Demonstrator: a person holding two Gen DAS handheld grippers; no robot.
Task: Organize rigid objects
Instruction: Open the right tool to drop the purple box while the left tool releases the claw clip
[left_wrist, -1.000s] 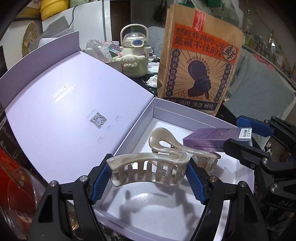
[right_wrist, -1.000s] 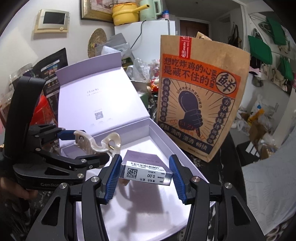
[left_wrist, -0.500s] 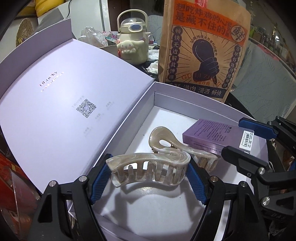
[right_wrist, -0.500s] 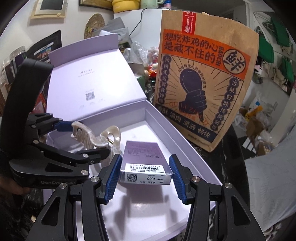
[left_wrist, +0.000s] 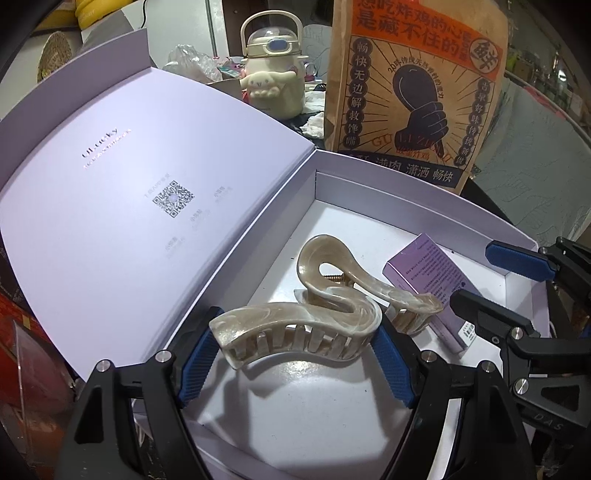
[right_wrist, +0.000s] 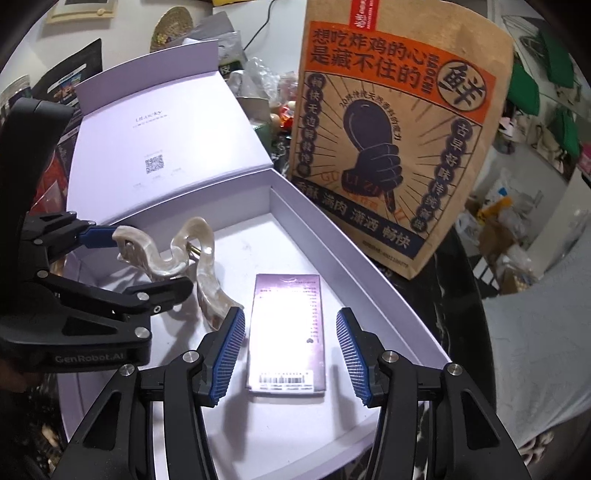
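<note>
A pearly hair claw clip (left_wrist: 295, 325) hangs low inside the open lavender gift box (left_wrist: 406, 184), and my left gripper (left_wrist: 293, 345) is shut on its upper half, one blue pad at each end. In the right wrist view the clip (right_wrist: 155, 258) has its lower half down near the box floor. A small purple carton (right_wrist: 286, 325) lies flat on that floor. My right gripper (right_wrist: 290, 347) is open and straddles the carton's near end, with a thin gap at each pad. In the left wrist view the carton (left_wrist: 428, 273) sits just right of the clip.
The box lid (left_wrist: 147, 184) leans open to the left. A tall brown paper bag (right_wrist: 388, 129) stands right behind the box. A cream cartoon bottle (left_wrist: 273, 81) and clutter sit further back. Grey cloth (right_wrist: 535, 350) covers the surface on the right.
The purple carton was gripped in the right pads and now lies flat on the box floor with the pads off it. Both grippers have tipped lower into the box. The clip stays held.
</note>
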